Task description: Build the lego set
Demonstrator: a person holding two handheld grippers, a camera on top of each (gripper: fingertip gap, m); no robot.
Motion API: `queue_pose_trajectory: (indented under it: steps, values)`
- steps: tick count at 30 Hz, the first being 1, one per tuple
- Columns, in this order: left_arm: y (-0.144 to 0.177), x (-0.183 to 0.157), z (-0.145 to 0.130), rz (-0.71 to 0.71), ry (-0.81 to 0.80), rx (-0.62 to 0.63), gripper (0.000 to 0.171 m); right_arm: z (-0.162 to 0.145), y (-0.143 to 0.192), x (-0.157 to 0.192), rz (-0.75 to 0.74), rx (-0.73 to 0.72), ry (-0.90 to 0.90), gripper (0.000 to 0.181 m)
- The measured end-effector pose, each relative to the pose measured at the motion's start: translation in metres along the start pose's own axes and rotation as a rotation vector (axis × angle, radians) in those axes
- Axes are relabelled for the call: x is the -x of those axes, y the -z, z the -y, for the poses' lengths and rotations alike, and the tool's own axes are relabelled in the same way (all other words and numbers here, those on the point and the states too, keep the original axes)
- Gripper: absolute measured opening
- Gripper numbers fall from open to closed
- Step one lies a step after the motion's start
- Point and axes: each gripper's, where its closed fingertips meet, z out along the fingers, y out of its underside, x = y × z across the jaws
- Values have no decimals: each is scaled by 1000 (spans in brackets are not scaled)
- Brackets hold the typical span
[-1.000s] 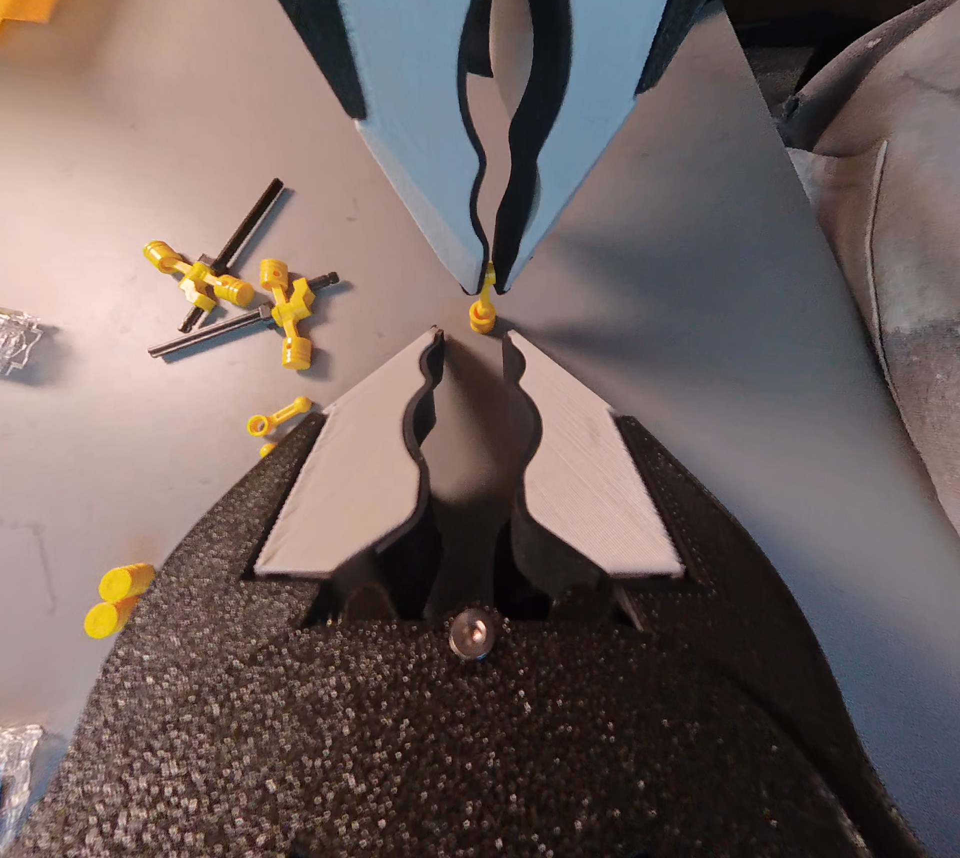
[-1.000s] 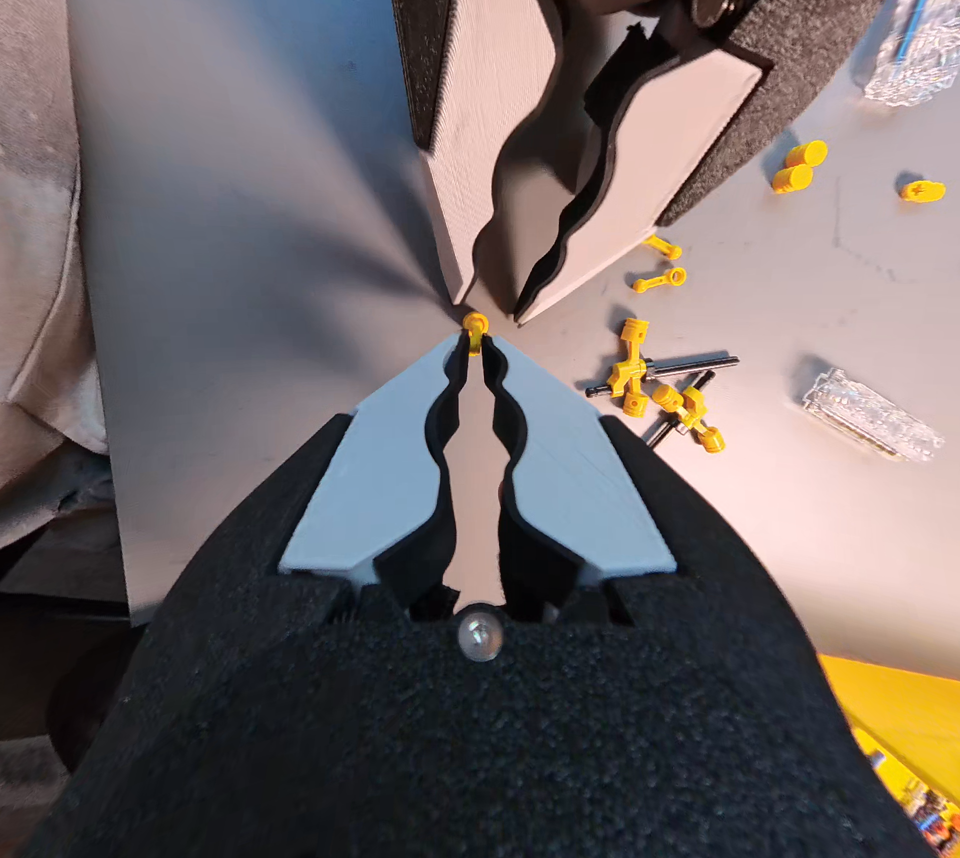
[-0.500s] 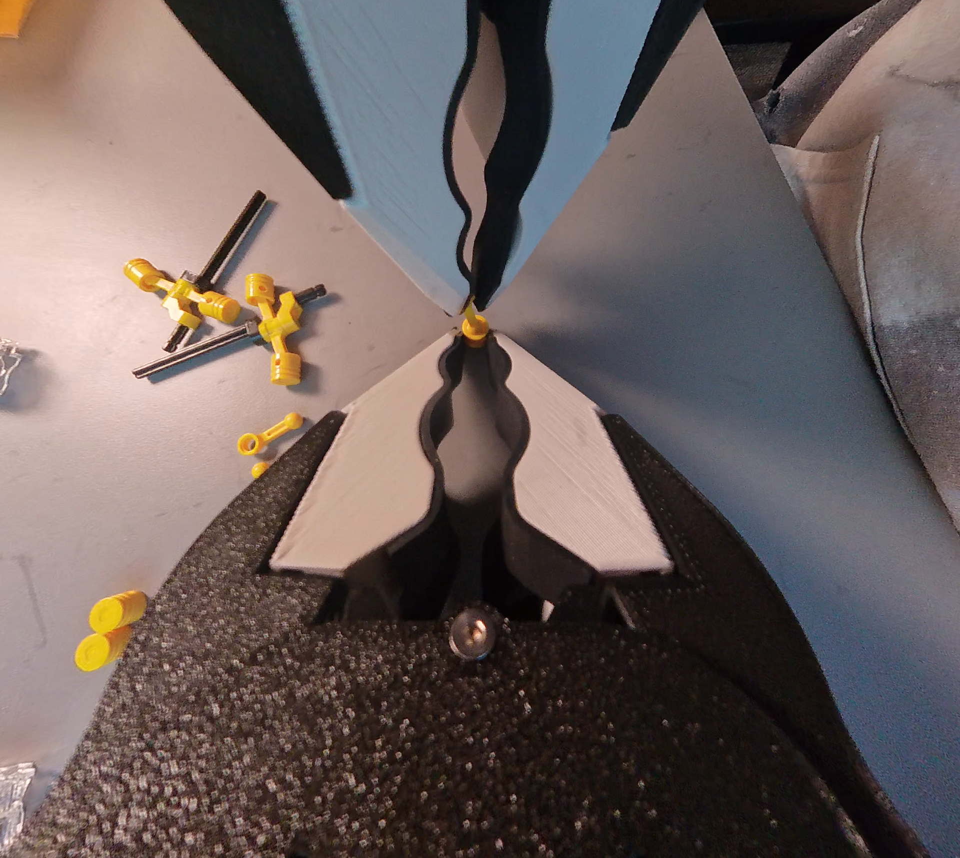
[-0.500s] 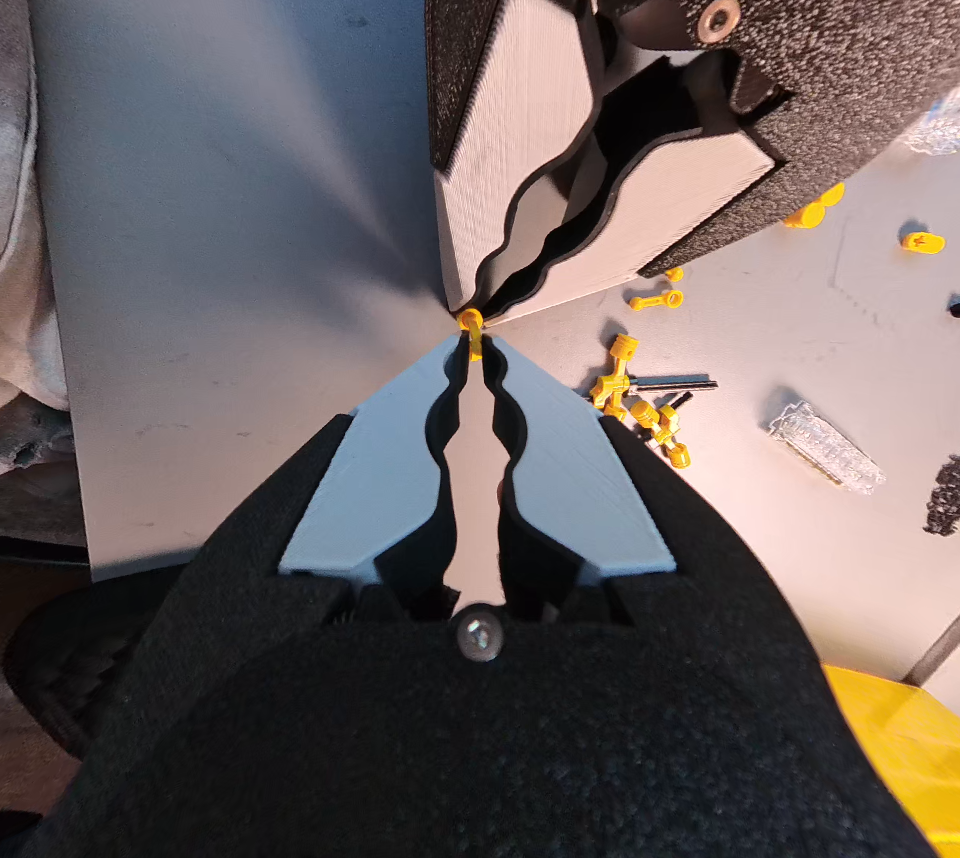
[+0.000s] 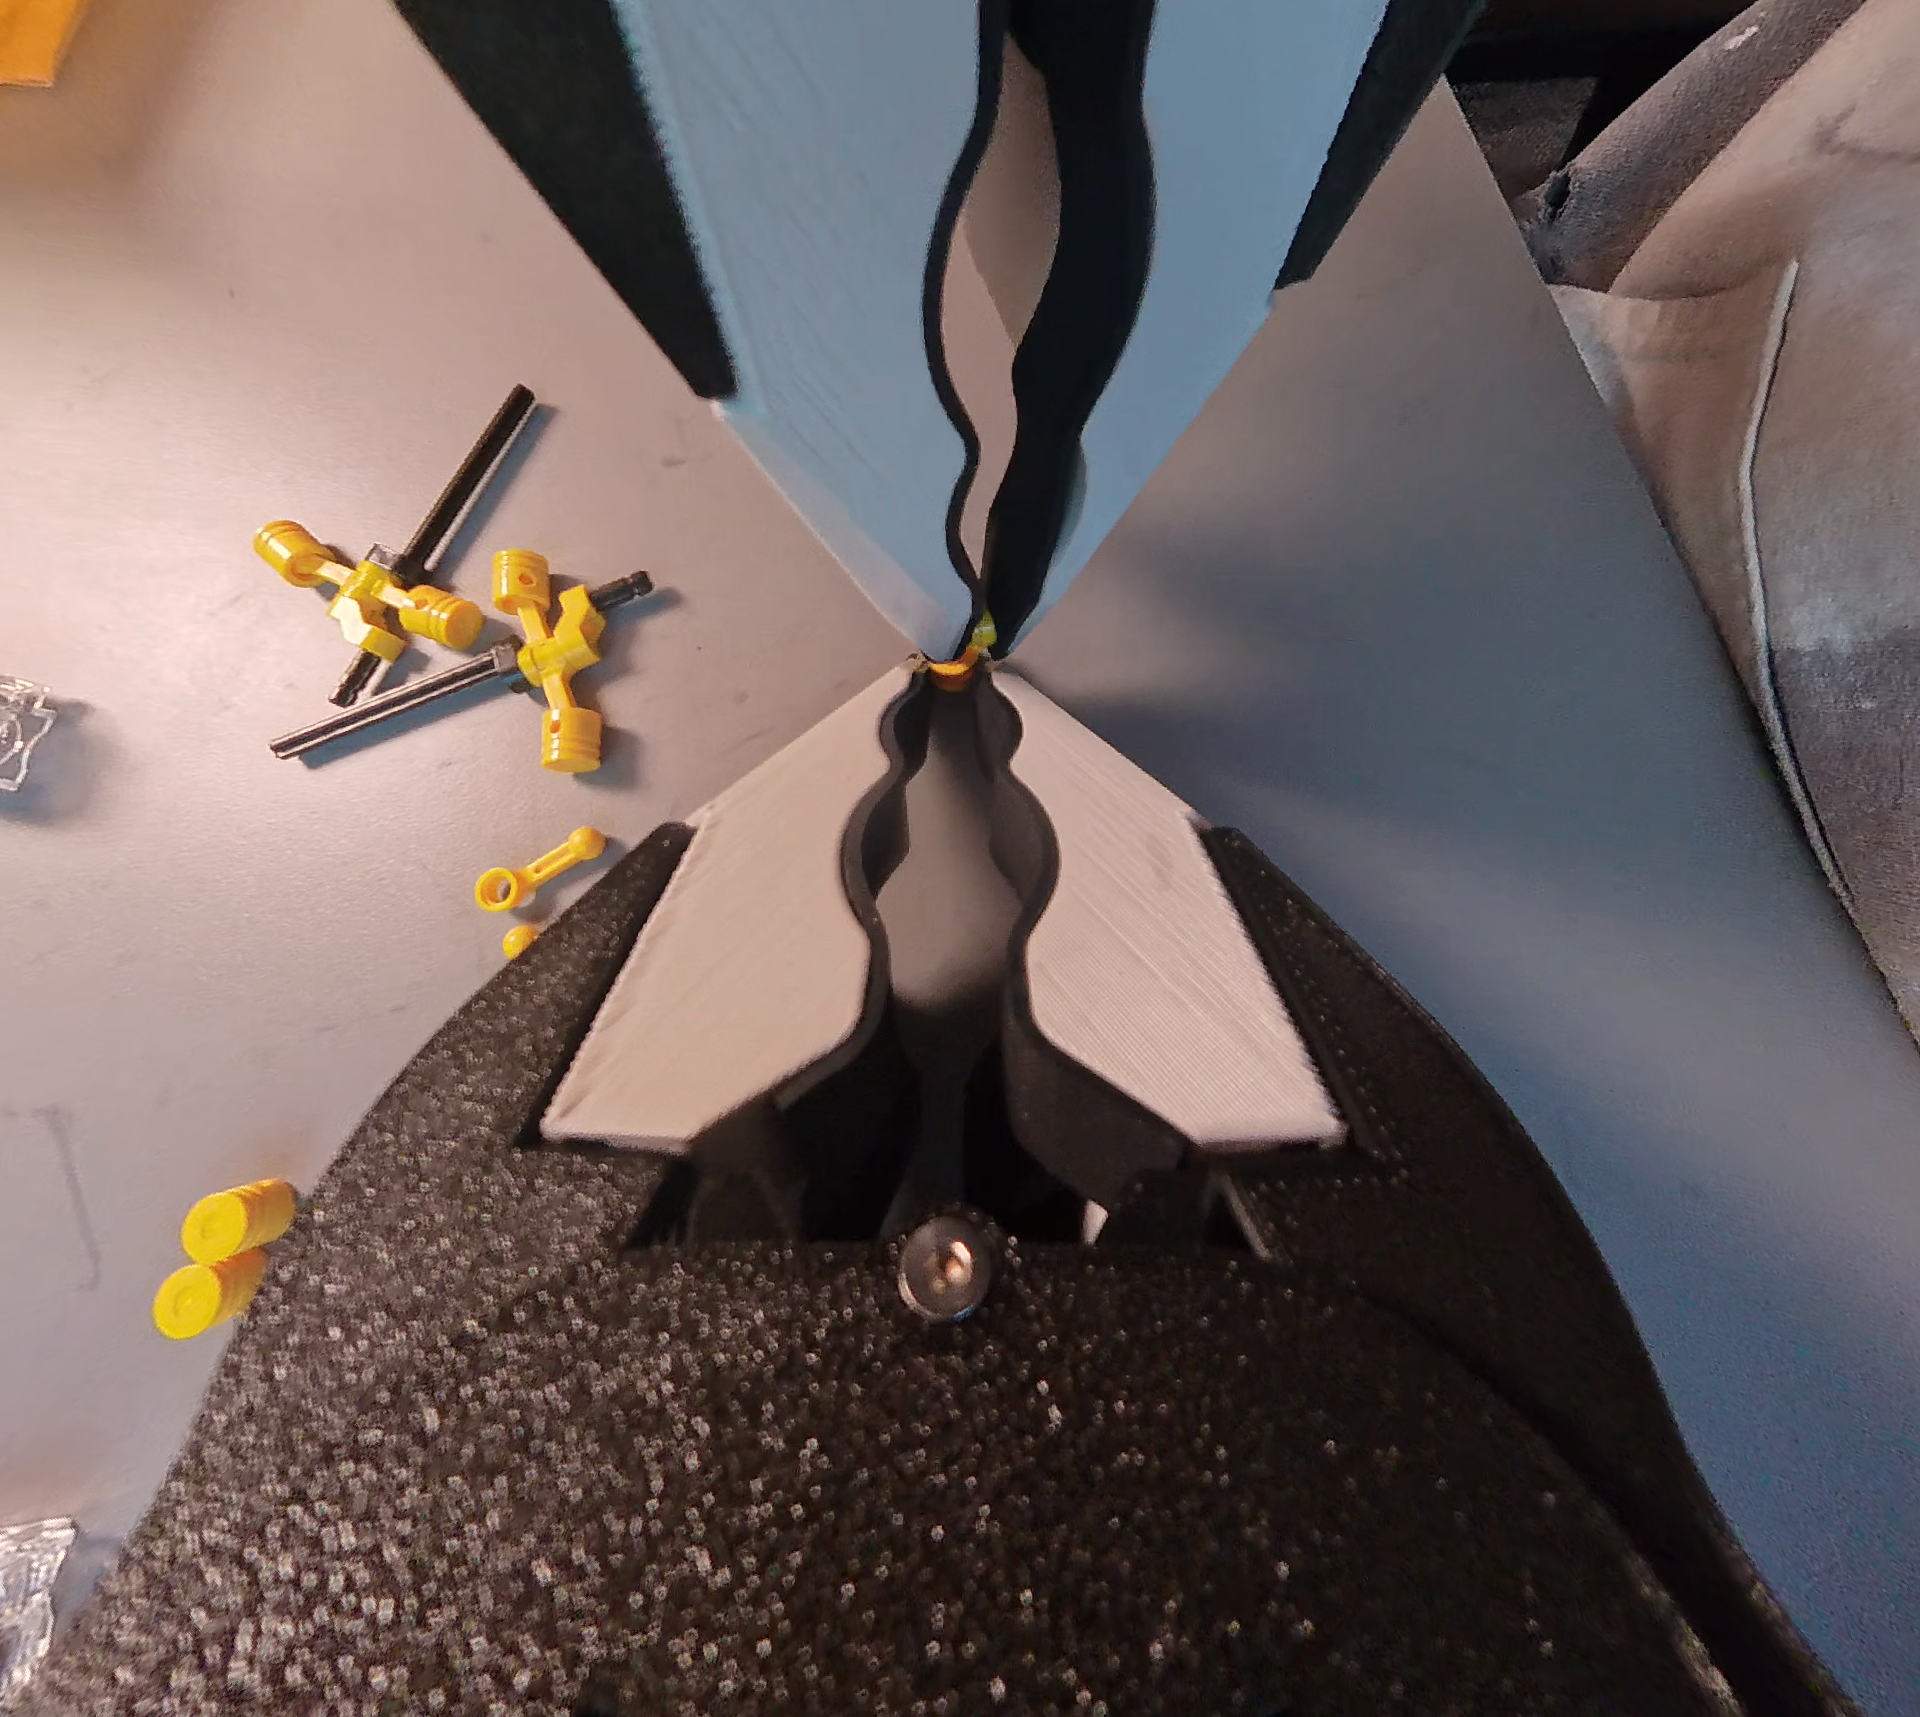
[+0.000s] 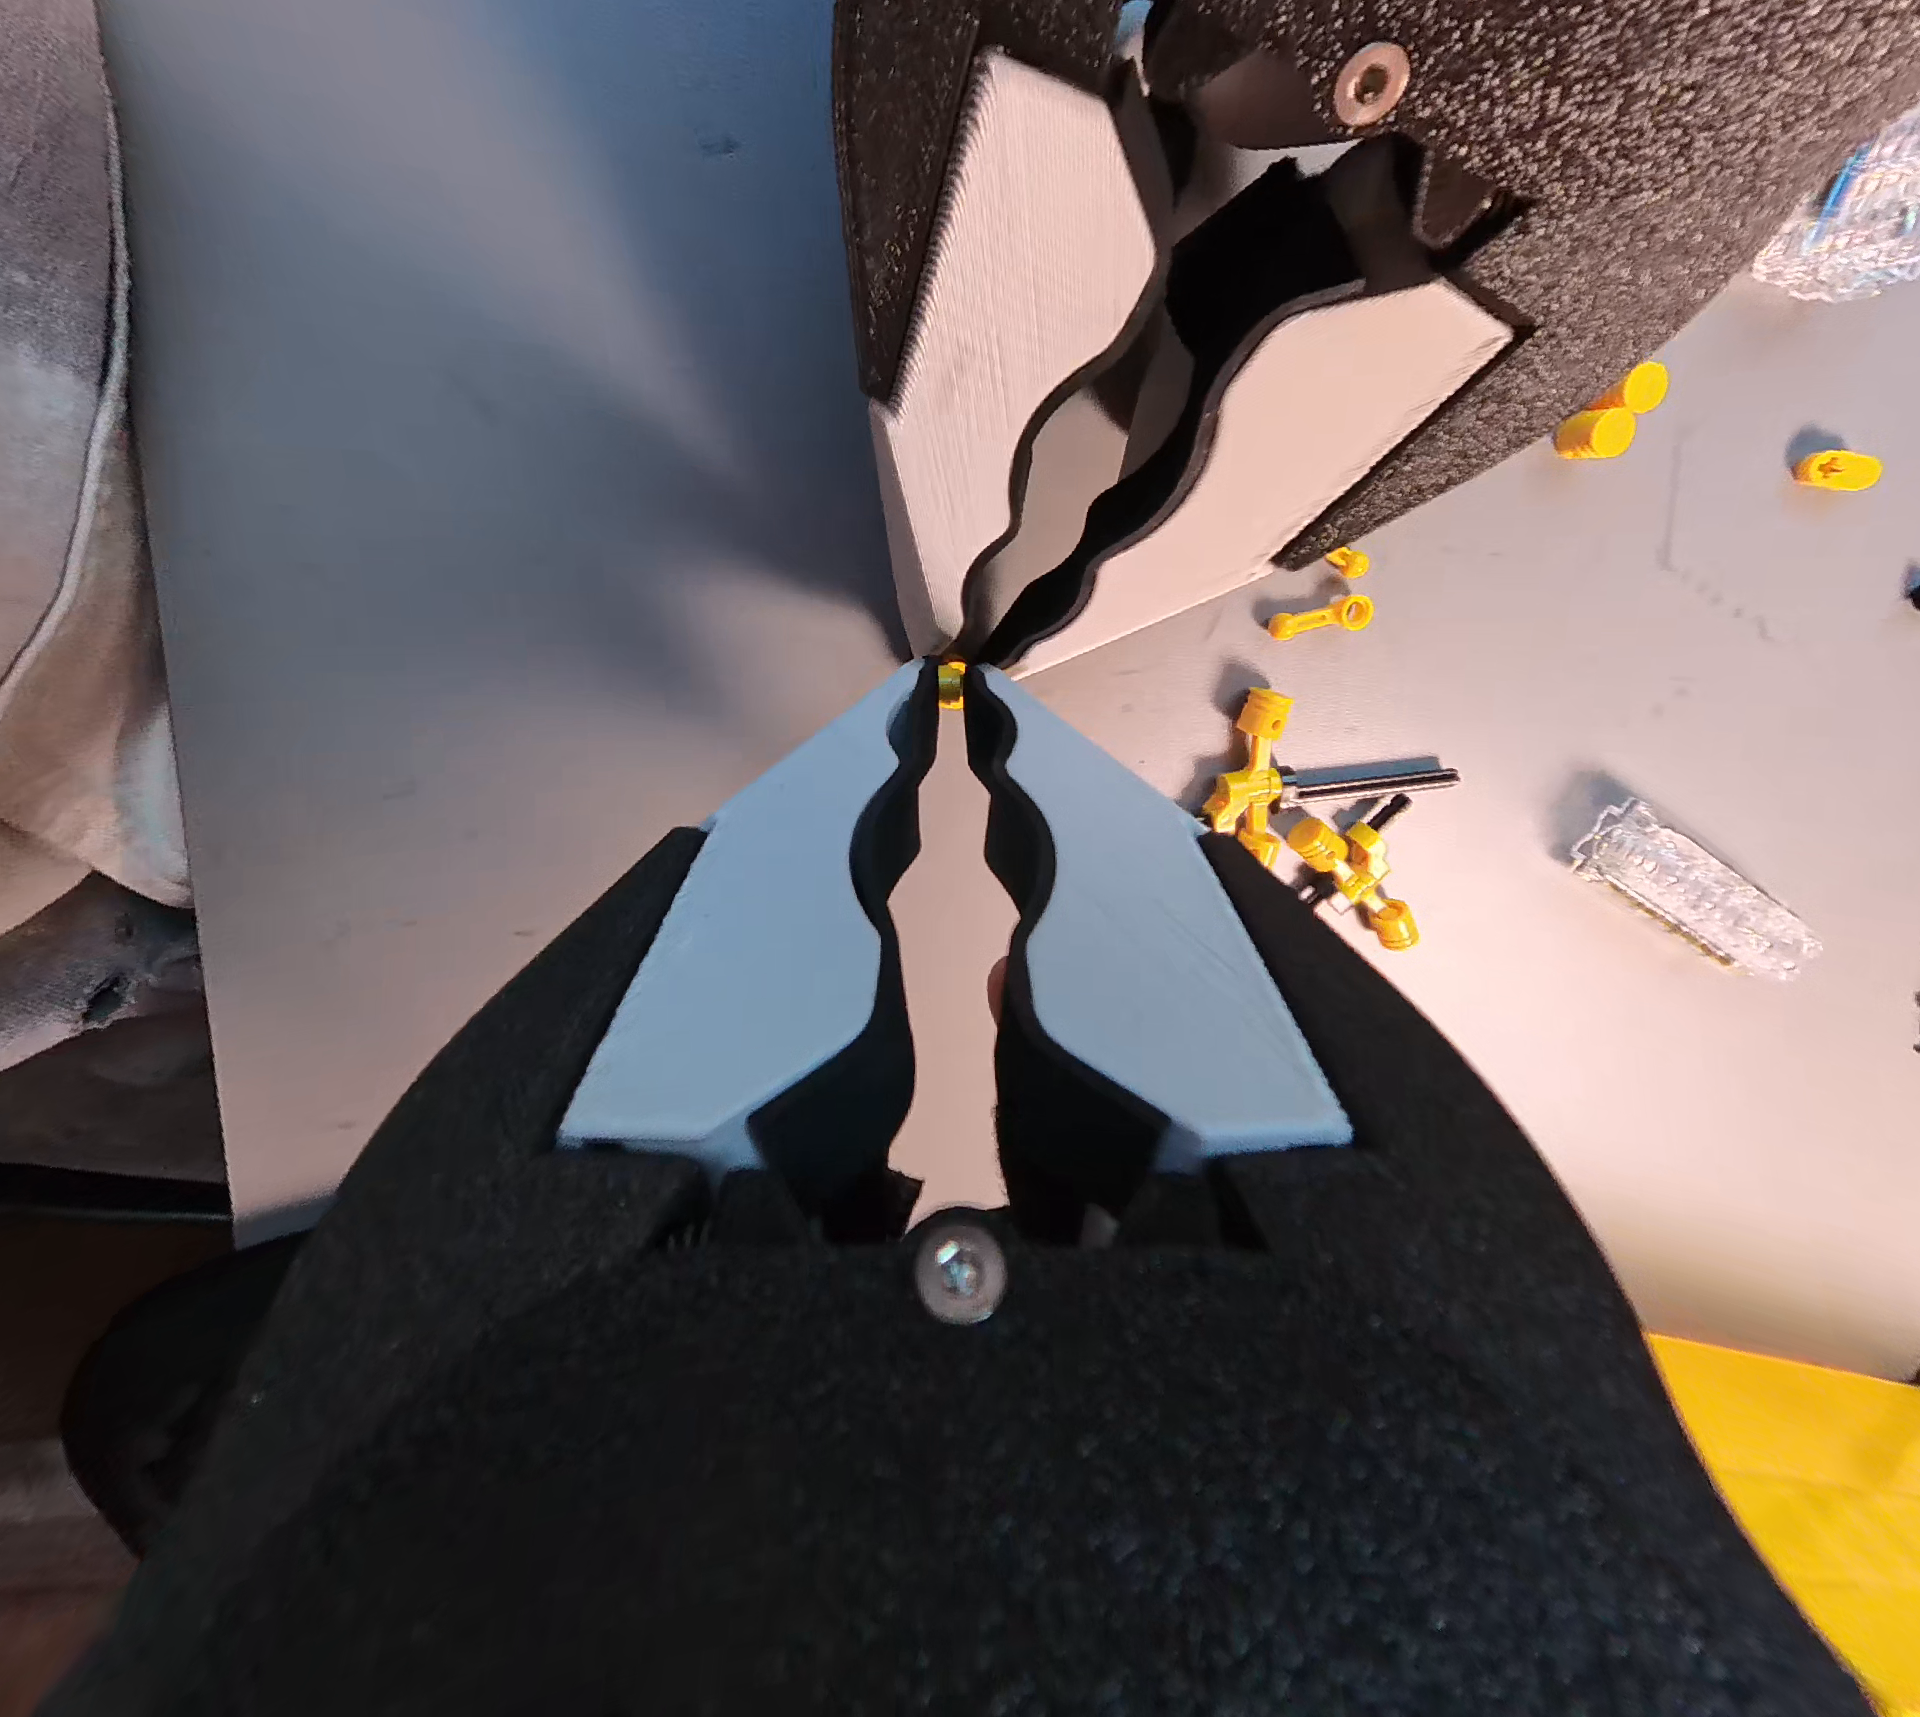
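A small yellow connecting-rod piece is held in the air between both grippers, tip to tip, above the grey table. My right gripper, with light-blue fingers, comes in from the top of the left wrist view and is shut on the rod's thin end. My left gripper, with grey fingers, is shut on its ring end. In the right wrist view the rod sits between the blue tips of my right gripper, and my left gripper meets it from above.
Two yellow piston assemblies on black axles lie to the left, with a loose yellow rod and two yellow cylinders. A clear plastic piece and a yellow object lie farther off. Grey cloth lies beyond the table edge.
My left gripper moved up to the rod held by my right gripper, and its jaws went from open to shut on the rod's ring end. The right gripper kept its hold.
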Motion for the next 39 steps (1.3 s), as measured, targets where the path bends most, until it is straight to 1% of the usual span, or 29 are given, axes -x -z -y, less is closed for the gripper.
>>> queue_pose_trajectory:
  steps: [1,6,17,18,21,23,25,28,29,31,36,39]
  values:
    - [0,0,0,0,1,0,7,0,0,0,-4,-5,-8,3]
    - [0,0,0,7,-7,-2,7,0,-1,-1,-9,-54,-80,3]
    - [-1,0,-1,15,-16,-2,5,-1,-1,-2,-5,-135,-178,3]
    - [0,-1,-1,18,-22,-2,0,-3,0,-1,-6,-142,-191,3]
    - [0,-1,-1,27,-34,-2,0,-4,0,-1,-43,-197,-217,3]
    - [0,-1,-1,36,-42,-2,0,-5,1,-3,-63,-253,-268,3]
    - [0,3,0,55,-30,-7,9,-6,2,-4,-82,-314,-319,3]
    - [-5,3,4,26,-3,-7,21,-8,3,-3,-126,-376,-365,3]
    - [-7,1,6,13,-6,-5,20,-8,3,-3,-132,-390,-380,4]
    - [-8,-1,7,6,-14,-5,17,-8,3,-3,-145,-388,-365,4]
    - [-8,-3,6,0,-19,-2,10,-8,4,0,-125,-379,-345,4]
    - [-8,-3,6,3,-19,-3,9,-8,3,-1,-132,-382,-336,3]
